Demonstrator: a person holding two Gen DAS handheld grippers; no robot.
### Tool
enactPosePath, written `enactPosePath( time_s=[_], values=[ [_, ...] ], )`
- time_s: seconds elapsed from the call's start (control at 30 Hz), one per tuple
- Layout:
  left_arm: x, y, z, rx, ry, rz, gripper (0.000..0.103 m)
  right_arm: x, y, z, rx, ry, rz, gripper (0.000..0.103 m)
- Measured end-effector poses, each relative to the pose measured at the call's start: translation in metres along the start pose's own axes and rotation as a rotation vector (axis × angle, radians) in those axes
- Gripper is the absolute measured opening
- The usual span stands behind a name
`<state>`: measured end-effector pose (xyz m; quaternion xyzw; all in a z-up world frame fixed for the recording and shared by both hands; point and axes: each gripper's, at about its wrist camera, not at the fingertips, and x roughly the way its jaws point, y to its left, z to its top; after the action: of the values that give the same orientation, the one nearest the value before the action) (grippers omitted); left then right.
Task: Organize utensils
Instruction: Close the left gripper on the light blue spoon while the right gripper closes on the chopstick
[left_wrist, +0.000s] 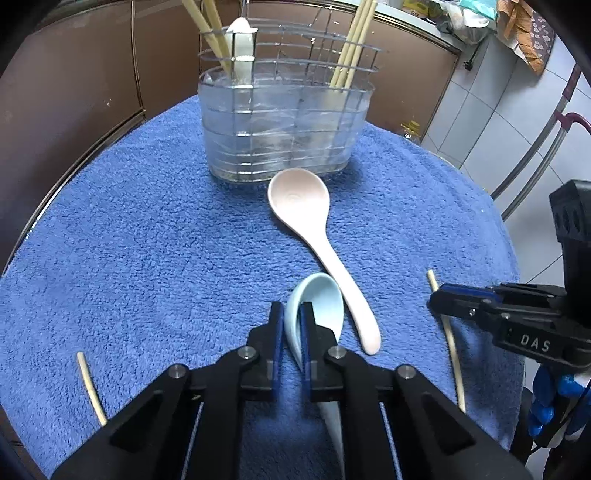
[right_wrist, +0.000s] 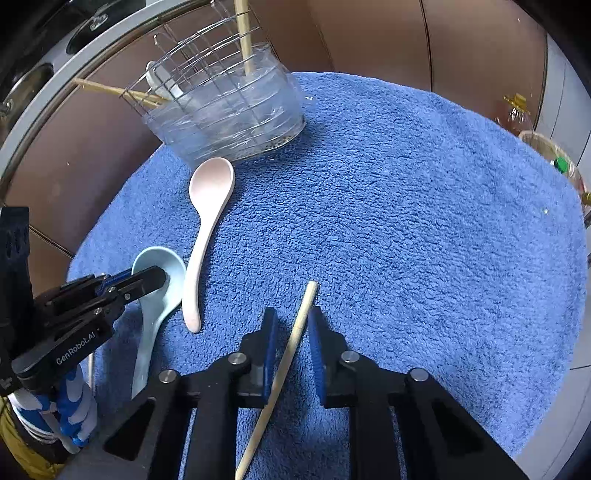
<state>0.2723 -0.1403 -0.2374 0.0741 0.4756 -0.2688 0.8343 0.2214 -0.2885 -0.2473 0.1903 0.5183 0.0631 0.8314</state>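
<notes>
The left gripper (left_wrist: 291, 314) is clamped on the rim of a pale blue ceramic soup spoon (left_wrist: 317, 306) lying on a blue terry towel (left_wrist: 147, 240). The right gripper (right_wrist: 291, 325) pinches a bamboo chopstick (right_wrist: 295, 332). Ahead of both lies a long pink spoon (left_wrist: 314, 236), and beyond it stands a clear wire-framed utensil holder (left_wrist: 284, 122).
</notes>
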Motion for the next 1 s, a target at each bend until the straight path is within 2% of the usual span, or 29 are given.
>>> enactPosePath(
  time_s=[0.4, 0.7, 0.83, 1.0],
  values=[
    [-0.042, -0.009, -0.010, 0.021, -0.063, 0.053, 0.007, -0.009, -0.004, -0.004, 0.019, -0.017, 0.065, 0.008],
    [-0.093, -0.025, -0.024, 0.020, -0.199, 0.092, 0.007, -0.055, 0.004, -0.013, -0.025, -0.123, 0.090, 0.007],
    [-0.111, -0.033, -0.030, 0.009, -0.253, 0.101, 0.007, -0.076, 0.019, -0.032, -0.062, -0.187, 0.085, 0.006],
    [-0.129, -0.040, -0.041, 0.008, -0.286, 0.109, 0.007, -0.093, 0.030, -0.042, -0.084, -0.212, 0.069, 0.006]
  ],
)
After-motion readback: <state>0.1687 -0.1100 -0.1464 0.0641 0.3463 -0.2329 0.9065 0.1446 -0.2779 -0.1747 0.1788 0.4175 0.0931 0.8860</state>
